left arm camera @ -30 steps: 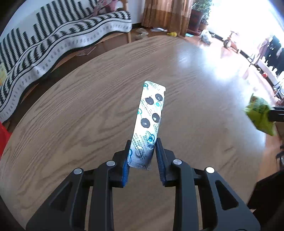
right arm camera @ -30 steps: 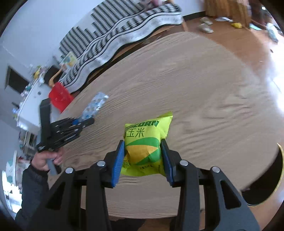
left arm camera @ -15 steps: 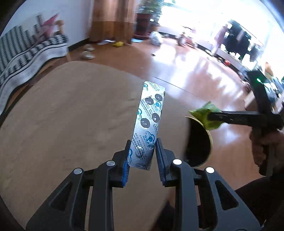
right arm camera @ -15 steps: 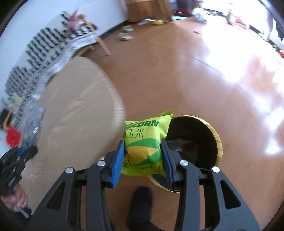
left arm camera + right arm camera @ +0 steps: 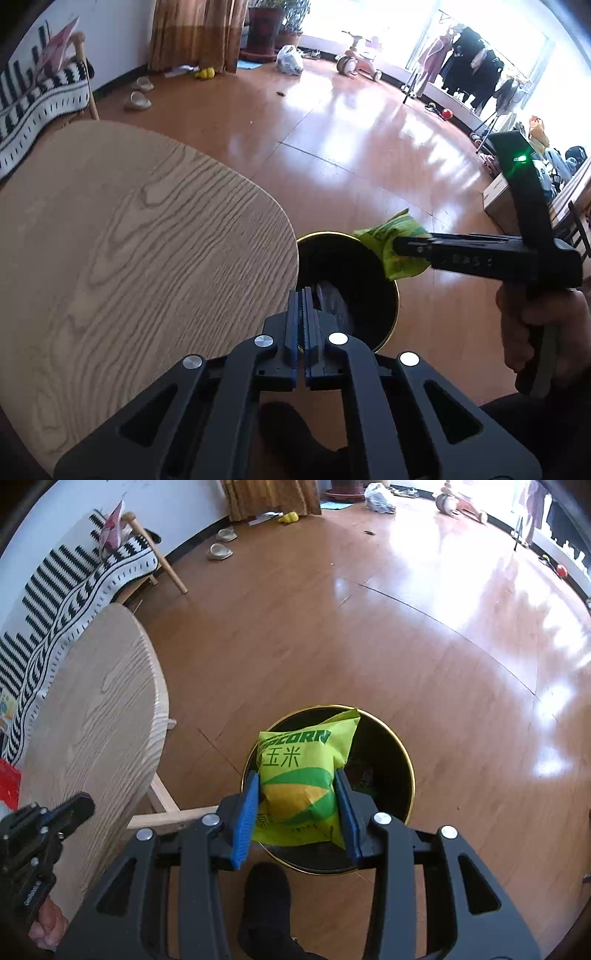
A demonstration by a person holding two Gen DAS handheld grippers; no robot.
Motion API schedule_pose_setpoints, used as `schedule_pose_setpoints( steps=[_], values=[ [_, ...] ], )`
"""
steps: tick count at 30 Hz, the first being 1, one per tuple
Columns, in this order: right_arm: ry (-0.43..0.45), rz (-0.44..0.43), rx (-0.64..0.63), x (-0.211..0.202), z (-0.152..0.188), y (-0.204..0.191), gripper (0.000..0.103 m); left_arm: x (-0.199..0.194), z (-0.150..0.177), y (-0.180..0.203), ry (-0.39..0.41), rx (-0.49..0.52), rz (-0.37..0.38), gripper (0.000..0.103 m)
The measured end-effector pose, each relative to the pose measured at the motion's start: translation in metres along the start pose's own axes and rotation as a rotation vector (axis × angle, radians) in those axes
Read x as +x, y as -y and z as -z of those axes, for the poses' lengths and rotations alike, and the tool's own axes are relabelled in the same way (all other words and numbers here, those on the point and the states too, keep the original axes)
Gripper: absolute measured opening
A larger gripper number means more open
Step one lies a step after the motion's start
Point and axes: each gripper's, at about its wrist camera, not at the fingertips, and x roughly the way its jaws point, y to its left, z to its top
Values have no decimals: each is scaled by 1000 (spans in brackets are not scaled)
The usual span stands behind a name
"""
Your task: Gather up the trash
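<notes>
Left to right: wooden counter [image 5: 140, 236], then the left tongs [image 5: 303, 295] pinched together and empty above the black bin [image 5: 384, 314], a foil blister strip [image 5: 334, 301] lying inside. The right tongs [image 5: 300, 794], tilted steeply down, clamp a yellow-green popcorn bag [image 5: 303, 775] over the bin; released off-centre, it could catch the rim.

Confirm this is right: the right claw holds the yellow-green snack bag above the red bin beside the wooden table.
One detail is wrong: the bin is black with a gold rim, not red. The right wrist view shows the right claw holding the snack bag above it, beside the wooden table.
</notes>
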Motion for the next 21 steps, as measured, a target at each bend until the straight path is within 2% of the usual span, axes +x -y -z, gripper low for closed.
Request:
schedule_pose_setpoints(
  steps=[15, 17, 18, 19, 21],
  values=[
    [-29, 9, 10, 5, -2, 6, 41, 4, 0, 15, 3, 27, 20, 0],
    [-28, 19, 12, 6, -3, 6, 51, 3, 0, 15, 5, 33, 28, 0],
    [-28, 31, 12, 6, -4, 6, 67, 2, 0, 16, 5, 33, 32, 0],
    [-21, 36, 12, 5, -3, 6, 72, 2, -1, 15, 5, 34, 34, 0],
    [-8, 39, 7, 3, -2, 5, 72, 2, 0, 17, 3, 33, 30, 0]
  ],
)
